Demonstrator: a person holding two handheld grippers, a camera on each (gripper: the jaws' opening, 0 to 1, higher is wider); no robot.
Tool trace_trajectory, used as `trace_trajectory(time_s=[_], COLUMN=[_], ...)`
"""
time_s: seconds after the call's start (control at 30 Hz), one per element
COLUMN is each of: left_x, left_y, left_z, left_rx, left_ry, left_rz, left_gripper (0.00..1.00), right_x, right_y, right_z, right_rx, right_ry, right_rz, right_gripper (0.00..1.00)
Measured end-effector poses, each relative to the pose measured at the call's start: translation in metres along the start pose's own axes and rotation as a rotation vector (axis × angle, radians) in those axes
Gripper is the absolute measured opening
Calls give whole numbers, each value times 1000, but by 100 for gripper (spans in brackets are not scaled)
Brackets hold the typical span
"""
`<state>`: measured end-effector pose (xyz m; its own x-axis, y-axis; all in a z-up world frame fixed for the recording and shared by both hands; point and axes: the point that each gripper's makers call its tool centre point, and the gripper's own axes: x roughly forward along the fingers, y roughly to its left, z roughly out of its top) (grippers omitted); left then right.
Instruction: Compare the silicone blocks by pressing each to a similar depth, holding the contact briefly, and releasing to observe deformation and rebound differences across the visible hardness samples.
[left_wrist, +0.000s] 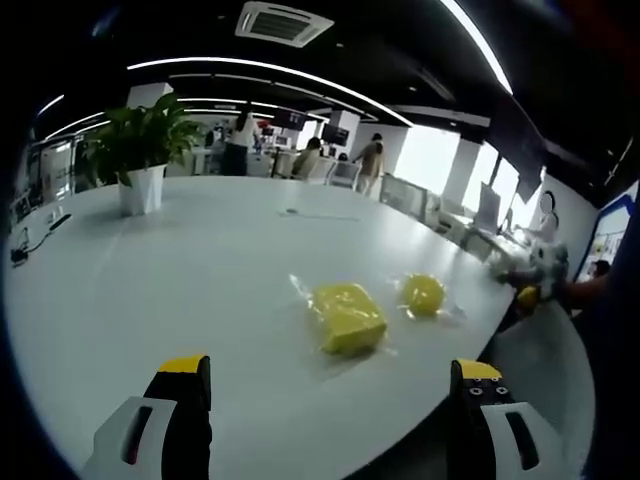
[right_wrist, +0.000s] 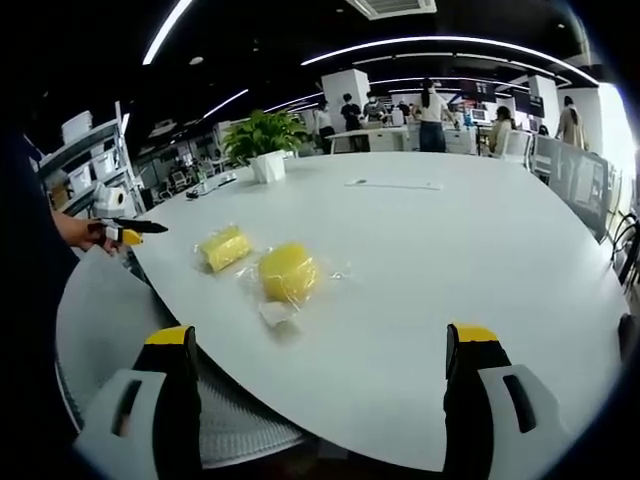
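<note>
Nothing is being pressed yet: both yellow silicone blocks, the square block (left_wrist: 347, 316) and round block (left_wrist: 423, 294), are lying untouched at twelve o'clock on the table (left_wrist: 200, 260). The left claw (left_wrist: 330, 385) and right claw (right_wrist: 320, 350) are hovering released, well apart from them.

No text, label, brand or number can be read in either view; the wrapped yellow blocks (left_wrist: 347, 316) show no legible marking at all.

Black tool (left_wrist: 330, 400) jaws with yellow tips, grey-white slotted housings; second tool (right_wrist: 325, 365) alike.
</note>
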<state>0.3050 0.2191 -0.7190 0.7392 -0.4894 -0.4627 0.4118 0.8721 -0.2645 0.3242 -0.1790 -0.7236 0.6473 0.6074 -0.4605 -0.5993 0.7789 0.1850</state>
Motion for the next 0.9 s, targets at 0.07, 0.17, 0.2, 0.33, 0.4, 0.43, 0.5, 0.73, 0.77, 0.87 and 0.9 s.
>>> trace_trajectory(time_s=[0.07, 0.17, 0.2, 0.33, 0.4, 0.43, 0.5, 0.73, 0.77, 0.87, 0.9], left_x=[3, 8, 10, 19, 24, 27, 31, 54, 57, 68, 73], left_y=[0, -3, -3, -9, -10, -12, -15, -15, -16, -16, -18], left_z=[2, 4, 4, 9, 15, 17, 27, 45, 46, 41, 41], left_rx=[-11, -16, -24, -159, -171, -193, -222, -306, -317, -361, -373], left_ry=[-4, 4, 14, 47, 48, 51, 48, 88, 102, 163, 175], left_rz=[-6, -16, -21, -66, -81, -93, -114, -158, -166, -172, -181], left_gripper=[100, 100, 100, 100, 100, 100, 100, 100, 100, 100, 100], right_x=[1, 1, 1, 1, 0, 0, 0, -2, -3, -3, -4], right_y=[0, -1, -1, 2, 2, 1, 0, -1, -1, -2, -1], right_z=[0, -2, -3, -2, -3, -4, -6, -8, -9, -9, -9], right_rx=[-6, 0, 2, 3, 7, 9, 13, 20, 24, 29, 31], right_ry=[-1, 2, 6, 1, 1, 3, 2, 4, 2, -1, -2], right_rz=[0, -4, -4, -1, -2, -4, -5, -9, -10, -12, -11], right_gripper=[97, 97, 97, 97, 97, 97, 97, 97, 97, 97, 97])
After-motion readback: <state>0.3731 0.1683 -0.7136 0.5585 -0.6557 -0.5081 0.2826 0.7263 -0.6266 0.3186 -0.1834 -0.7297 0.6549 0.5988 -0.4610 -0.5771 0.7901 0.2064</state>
